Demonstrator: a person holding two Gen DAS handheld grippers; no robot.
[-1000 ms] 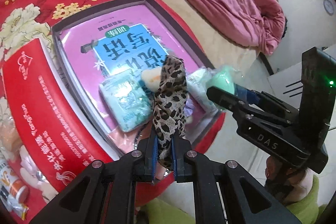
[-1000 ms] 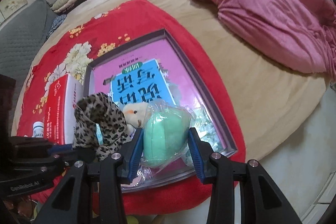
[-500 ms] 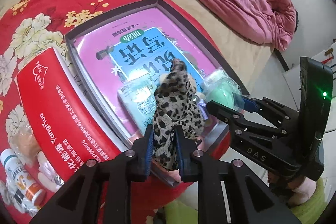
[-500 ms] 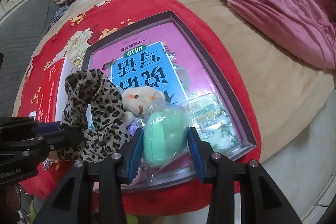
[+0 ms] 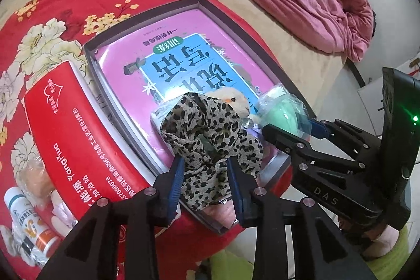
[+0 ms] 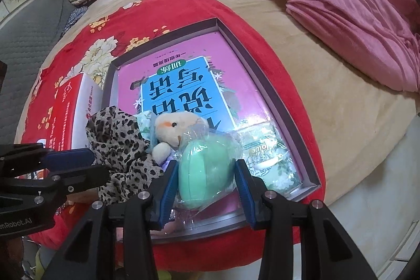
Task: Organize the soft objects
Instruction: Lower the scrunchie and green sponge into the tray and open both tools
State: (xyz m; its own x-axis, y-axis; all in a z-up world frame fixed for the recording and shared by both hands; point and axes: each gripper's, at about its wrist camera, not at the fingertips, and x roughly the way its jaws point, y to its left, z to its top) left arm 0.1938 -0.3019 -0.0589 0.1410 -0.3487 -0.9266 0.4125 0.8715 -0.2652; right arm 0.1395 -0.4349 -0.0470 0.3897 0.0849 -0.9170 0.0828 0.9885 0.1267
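The left gripper [image 5: 204, 184] has just been spreading its jaws; the leopard scarf [image 5: 210, 138] slumps between them, seemingly no longer pinched, at the near end of the box [image 5: 147, 9]. It looks light, limp and prone to snagging; take it by the bunched middle. The right gripper [image 6: 206, 181] squeezes the green sponge [image 6: 204, 172], bagged in slippery plastic, over that same near end, just beside the plush toy [image 6: 176, 127].

Both grippers [image 5: 204, 175] [image 6: 204, 175]: black frames, silver screws, blue fingers [image 5: 174, 181]; "DAS" marking, green LED.
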